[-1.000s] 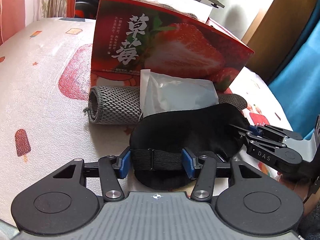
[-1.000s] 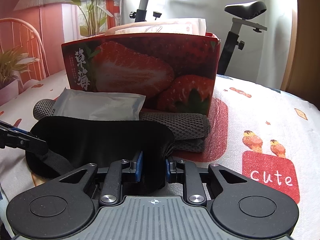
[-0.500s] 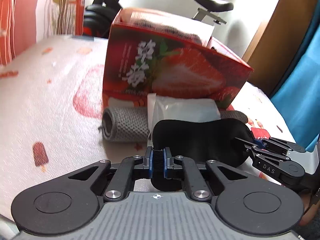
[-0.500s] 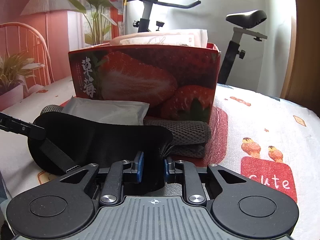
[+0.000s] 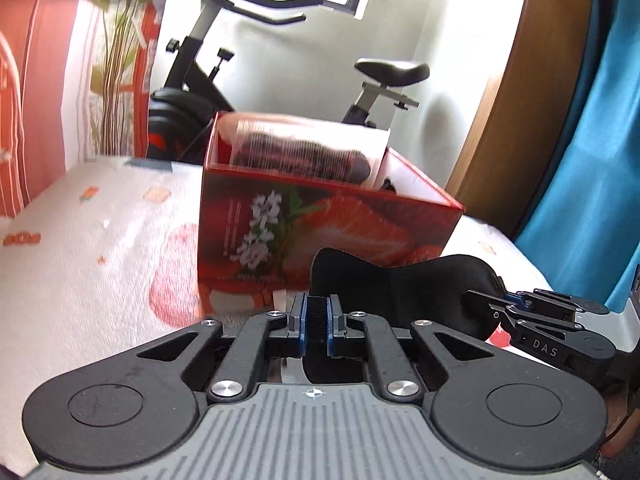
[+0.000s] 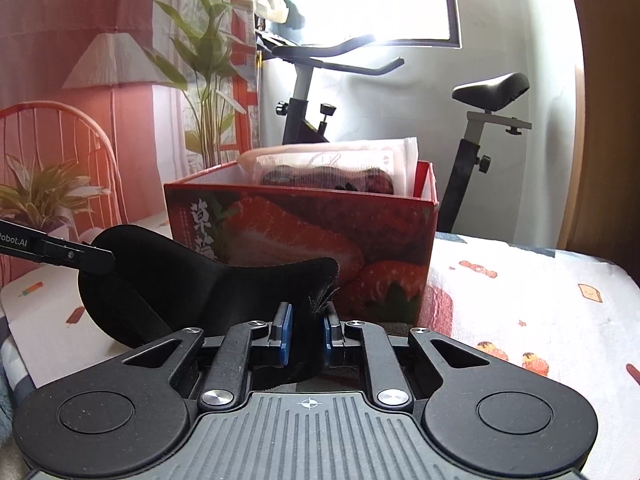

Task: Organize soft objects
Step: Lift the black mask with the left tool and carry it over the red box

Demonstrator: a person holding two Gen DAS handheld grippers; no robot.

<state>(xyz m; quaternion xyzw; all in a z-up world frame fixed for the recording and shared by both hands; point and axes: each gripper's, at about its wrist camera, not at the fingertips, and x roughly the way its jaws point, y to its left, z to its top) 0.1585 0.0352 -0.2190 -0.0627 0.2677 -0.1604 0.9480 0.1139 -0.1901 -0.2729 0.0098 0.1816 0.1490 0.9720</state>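
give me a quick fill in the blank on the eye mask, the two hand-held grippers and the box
The black eye mask is held by ____ hand-held grippers at once.
The left hand-held gripper is shut on the mask's elastic ____.
The red box behind the mask is printed with ____.
The box stands with its top ____, a packet poking out.

Missing words: two; strap; strawberries; open
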